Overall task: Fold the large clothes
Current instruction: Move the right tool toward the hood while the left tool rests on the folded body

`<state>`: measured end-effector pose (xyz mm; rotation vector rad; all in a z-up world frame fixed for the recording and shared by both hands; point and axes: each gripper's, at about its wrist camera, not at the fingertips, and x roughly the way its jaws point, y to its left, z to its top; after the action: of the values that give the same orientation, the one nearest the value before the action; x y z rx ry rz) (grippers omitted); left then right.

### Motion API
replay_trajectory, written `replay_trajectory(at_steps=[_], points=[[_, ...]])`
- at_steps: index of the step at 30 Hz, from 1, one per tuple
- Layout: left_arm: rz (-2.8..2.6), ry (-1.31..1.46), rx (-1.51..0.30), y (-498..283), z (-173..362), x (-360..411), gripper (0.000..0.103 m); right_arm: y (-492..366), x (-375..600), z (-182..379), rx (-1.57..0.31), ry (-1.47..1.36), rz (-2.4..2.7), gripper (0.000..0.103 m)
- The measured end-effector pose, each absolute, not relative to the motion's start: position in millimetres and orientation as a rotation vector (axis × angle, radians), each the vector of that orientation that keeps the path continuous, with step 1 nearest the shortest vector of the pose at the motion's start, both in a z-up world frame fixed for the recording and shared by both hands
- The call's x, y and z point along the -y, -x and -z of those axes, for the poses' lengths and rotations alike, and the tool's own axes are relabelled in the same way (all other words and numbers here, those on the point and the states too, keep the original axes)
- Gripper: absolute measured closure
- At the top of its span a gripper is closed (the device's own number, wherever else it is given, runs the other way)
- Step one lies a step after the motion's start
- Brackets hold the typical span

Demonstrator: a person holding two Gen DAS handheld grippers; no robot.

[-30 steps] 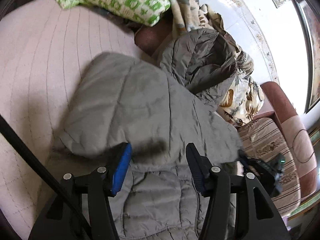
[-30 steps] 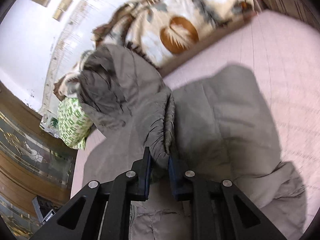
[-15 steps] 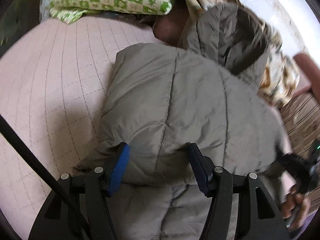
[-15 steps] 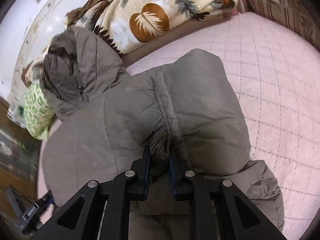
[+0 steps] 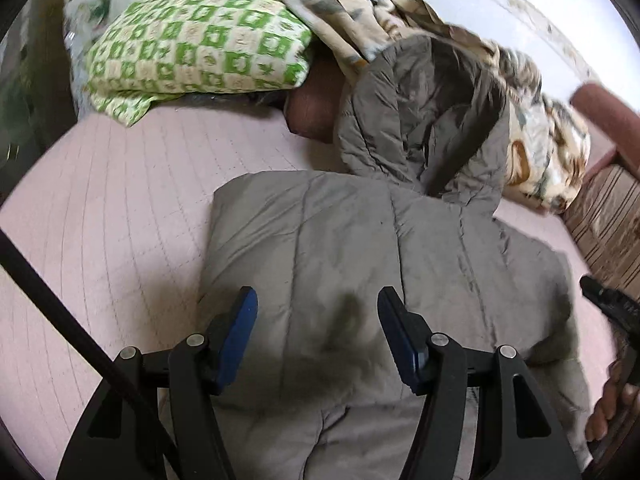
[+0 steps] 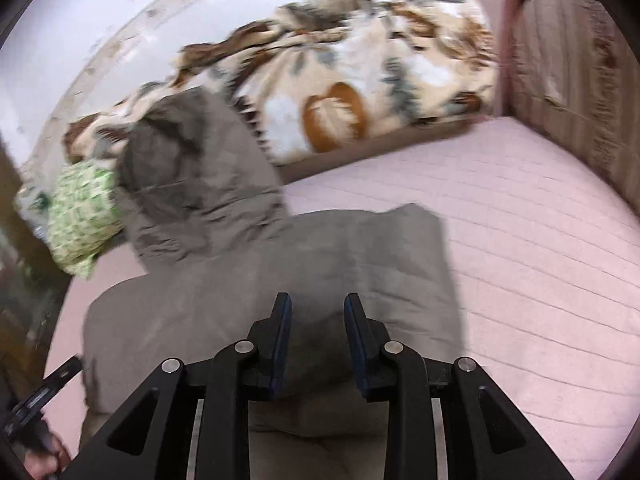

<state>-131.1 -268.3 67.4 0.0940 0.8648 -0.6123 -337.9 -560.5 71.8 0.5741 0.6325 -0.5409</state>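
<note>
A grey quilted hooded jacket [image 5: 360, 248] lies folded on the pink quilted bed; its hood [image 5: 424, 120] rests at the far end against the bedding. It also shows in the right wrist view [image 6: 312, 256], with the hood [image 6: 192, 184] at upper left. My left gripper [image 5: 318, 300] is open and empty, hovering just above the jacket's folded part. My right gripper [image 6: 316, 304] is open and empty above the jacket's near right part.
A green-and-cream checked pillow [image 5: 200, 44] lies at the far left. A leaf-patterned blanket [image 6: 360, 80] is heaped along the far wall. A brown striped sofa arm [image 6: 576, 80] stands at the right. Pink bed surface [image 6: 540, 260] lies right of the jacket.
My right gripper has let go of the jacket fold and opened. The jacket now lies flat and folded over. Both grippers have drawn back a little.
</note>
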Motion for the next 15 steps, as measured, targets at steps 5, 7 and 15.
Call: replay_trajectory(at_steps=[5, 7, 15], points=[[0.608, -0.158, -0.932, 117, -41, 286, 0.040, 312, 558, -36, -0.781, -0.552, 0.509, 0.074], [0.616, -0.125, -0.957, 106, -33, 286, 0.036, 309, 559, -25, -0.801, -0.553, 0.510, 0.074], [0.644, -0.094, -0.936, 100, -38, 287, 0.029, 307, 558, -30, -0.810, -0.512, 0.495, 0.073]])
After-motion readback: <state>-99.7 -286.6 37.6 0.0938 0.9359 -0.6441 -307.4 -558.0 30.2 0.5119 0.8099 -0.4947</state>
